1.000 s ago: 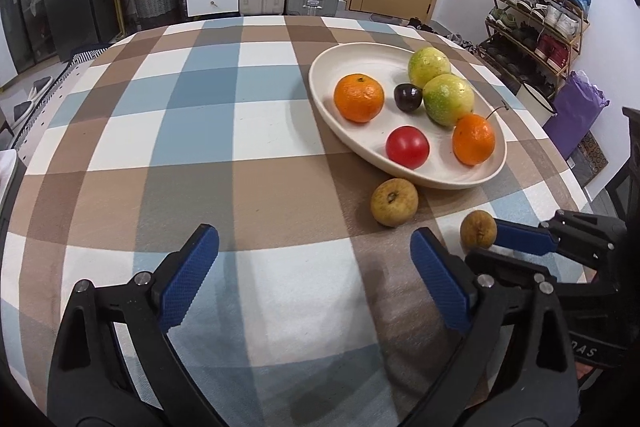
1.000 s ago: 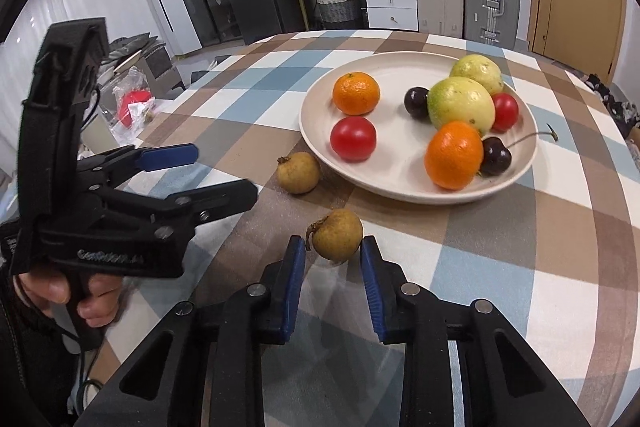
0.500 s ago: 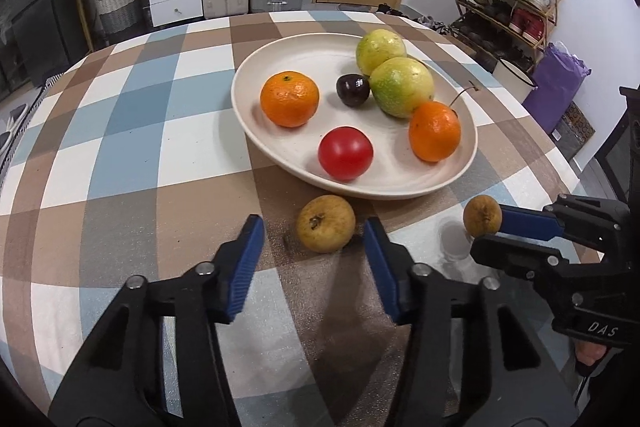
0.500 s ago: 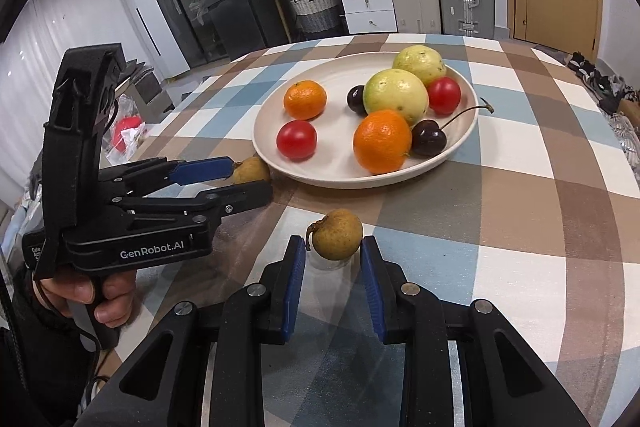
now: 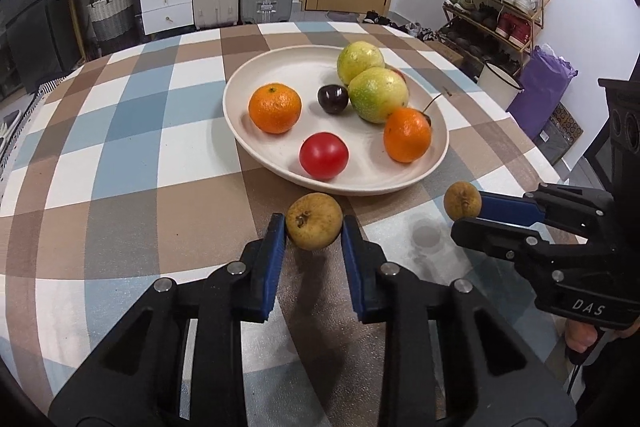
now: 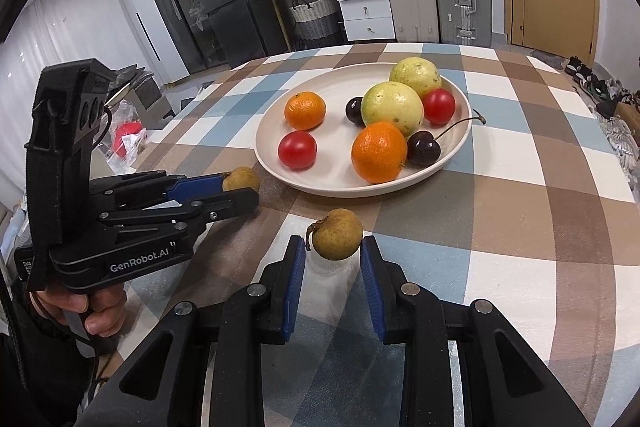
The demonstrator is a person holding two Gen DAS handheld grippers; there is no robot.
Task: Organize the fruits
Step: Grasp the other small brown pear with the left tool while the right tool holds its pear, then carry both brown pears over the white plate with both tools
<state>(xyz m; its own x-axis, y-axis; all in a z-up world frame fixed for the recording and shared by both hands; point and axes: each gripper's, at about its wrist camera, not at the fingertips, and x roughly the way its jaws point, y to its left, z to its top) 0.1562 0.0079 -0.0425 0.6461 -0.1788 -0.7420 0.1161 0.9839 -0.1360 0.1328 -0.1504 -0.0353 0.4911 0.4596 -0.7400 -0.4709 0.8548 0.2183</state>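
A small round brown longan (image 5: 314, 221) is pinched between the left gripper (image 5: 313, 233) jaws; another brown longan (image 6: 337, 233) is pinched by the right gripper (image 6: 333, 254). Beyond both jaws lies the cream plate (image 5: 256, 143). Either smooth fruit could be squeezed out and rolled away.

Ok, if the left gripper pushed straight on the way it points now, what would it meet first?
Probably the near rim of the cream round plate, just beyond the small brown fruit that the left gripper grips; the red tomato lies behind it. Height is unclear.
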